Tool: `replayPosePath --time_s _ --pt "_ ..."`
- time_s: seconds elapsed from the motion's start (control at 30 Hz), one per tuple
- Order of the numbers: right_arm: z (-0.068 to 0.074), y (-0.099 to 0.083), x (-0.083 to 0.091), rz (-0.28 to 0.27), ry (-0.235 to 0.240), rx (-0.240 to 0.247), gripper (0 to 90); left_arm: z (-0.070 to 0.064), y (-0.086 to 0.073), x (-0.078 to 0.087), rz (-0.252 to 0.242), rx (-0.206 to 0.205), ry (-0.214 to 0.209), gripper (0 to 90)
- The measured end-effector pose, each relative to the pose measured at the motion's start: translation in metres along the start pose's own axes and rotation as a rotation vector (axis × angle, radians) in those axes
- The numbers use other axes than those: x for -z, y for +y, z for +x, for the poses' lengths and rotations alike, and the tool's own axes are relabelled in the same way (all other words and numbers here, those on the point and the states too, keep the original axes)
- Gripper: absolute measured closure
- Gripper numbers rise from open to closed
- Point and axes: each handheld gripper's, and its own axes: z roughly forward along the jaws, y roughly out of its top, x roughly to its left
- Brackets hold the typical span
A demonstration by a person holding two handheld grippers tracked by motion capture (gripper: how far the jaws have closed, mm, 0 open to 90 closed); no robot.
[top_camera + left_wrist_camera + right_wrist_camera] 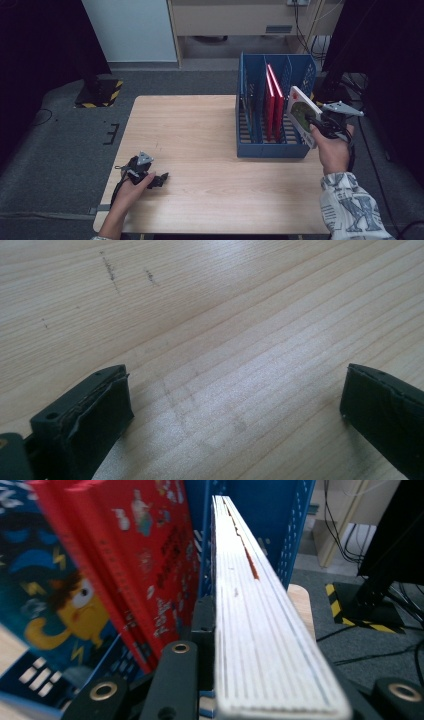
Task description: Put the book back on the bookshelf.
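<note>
Rack [300,70] right slot seemingly free; 2 red books [272,102] block middle.

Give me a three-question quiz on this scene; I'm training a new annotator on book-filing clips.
1. True or false: the left gripper holds a book.
2. What does the right gripper grip? A) a red book B) a white book C) the rack
3. Fill in: the red books stand inside the blue ____.

Key:
1. False; its jaws are open over the bare table.
2. B; the white book is clamped, held at the rack's right side.
3. rack.
</note>
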Motion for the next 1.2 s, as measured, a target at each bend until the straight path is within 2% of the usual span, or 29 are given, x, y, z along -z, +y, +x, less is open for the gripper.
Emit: replayPosePath --time_s 0.17,0.37,0.57,1.2 --pt "-0.001 0.001 -0.020 0.015 -0.028 -0.014 75.6 0.000 0.000 0.000 0.000 -0.001 -0.001 0.0" --pt "-0.003 0.002 -0.036 0.025 -0.046 -0.020 75.6 0.000 0.000 0.000 0.000 -0.002 -0.002 0.0" --pt "-0.010 0.000 -0.053 0.043 -0.057 -0.058 75.6 0.000 0.000 0.000 0.001 -0.007 -0.004 0.0" --pt "-0.005 -0.009 -0.086 0.067 -0.066 -0.077 75.6 0.000 0.001 -0.001 0.001 -0.007 -0.004 0.0"
